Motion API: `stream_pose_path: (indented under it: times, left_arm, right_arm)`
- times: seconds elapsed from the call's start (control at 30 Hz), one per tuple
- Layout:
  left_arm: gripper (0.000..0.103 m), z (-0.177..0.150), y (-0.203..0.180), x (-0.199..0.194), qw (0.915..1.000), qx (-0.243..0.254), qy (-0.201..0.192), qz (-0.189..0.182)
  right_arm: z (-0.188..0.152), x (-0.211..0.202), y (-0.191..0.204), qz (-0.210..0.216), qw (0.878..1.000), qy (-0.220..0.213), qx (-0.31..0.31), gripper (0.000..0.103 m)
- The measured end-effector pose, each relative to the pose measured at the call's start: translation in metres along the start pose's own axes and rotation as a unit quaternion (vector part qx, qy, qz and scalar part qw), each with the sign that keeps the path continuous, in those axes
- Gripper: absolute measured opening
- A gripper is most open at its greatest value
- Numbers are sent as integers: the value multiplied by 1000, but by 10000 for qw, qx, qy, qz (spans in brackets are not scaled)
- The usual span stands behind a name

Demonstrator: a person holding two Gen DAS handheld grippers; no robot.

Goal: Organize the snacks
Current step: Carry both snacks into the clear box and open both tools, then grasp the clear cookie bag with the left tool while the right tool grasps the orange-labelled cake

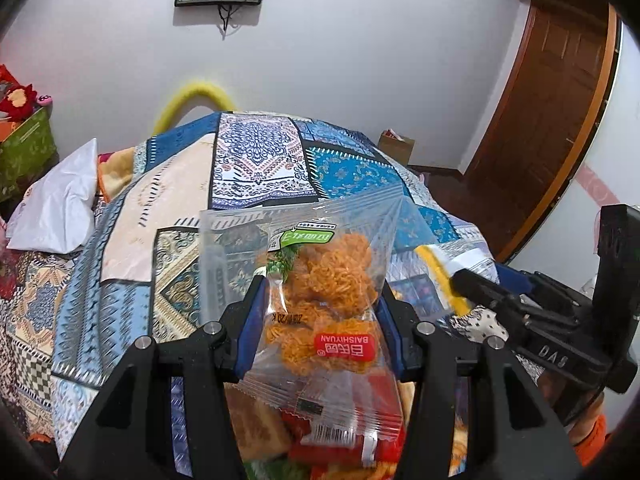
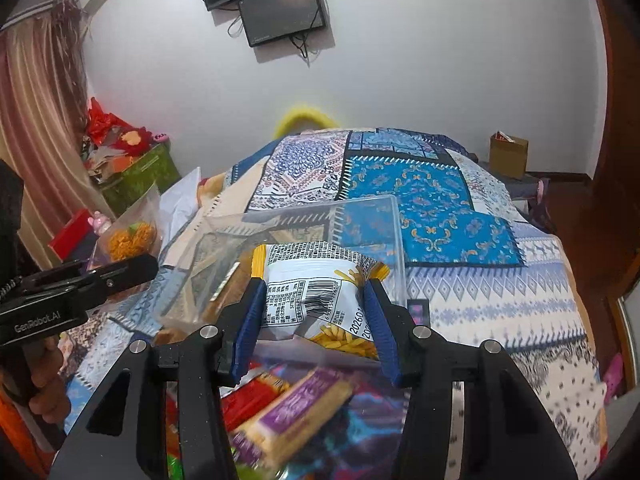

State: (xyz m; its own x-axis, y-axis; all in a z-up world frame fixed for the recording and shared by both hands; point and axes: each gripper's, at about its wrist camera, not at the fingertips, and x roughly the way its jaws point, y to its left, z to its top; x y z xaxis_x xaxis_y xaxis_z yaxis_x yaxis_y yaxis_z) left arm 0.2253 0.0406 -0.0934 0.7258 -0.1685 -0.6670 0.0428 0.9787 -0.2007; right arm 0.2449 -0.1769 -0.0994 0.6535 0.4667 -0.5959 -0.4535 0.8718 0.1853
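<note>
Holding a clear bag of orange noodle snacks in my left gripper, pads clamped on both sides, above the patchwork bedspread. My right gripper pinches a white fries packet, also over the bedspread, near a clear plastic box.

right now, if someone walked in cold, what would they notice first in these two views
First, the snack packs held up close in each set of tongs: the left tongs grip a clear pack of orange fried noodle clusters, the right tongs a white fries packet showing its barcode. Behind both spreads the blue patchwork bedspread, with a clear plastic bin resting on it and more snack packs heaped below the tongs.
</note>
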Motion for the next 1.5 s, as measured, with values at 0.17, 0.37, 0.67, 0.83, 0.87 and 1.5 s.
stream_pose_path:
  times: [0.17,0.37,0.67,0.83,0.87,1.5]
  left_arm:
    - [51,5,-1,35,9998,-32,187,61]
    - [51,3,-1,74,9982,-78,570,188]
    - [53,-7,1,103,9944,-249,1000,217]
    - [60,-5,-5,102,9934,-123,1070,394]
    - [60,-5,-5,101,9932,-122,1088,386]
    - [64,-3,-13,-10,9988,33,449,181]
  right_arm:
    - [1,25,-1,-37,9998,192,-79,47]
    - [-1,44,-4,-92,9988,416,-223,47]
    - [-9,56,-12,-110,9975,686,-146,48]
    - [-9,55,-9,-119,9968,762,-201,50]
    - [-9,54,-9,-111,9968,770,-191,50]
    - [-9,-30,10,-131,9990,280,-323,61]
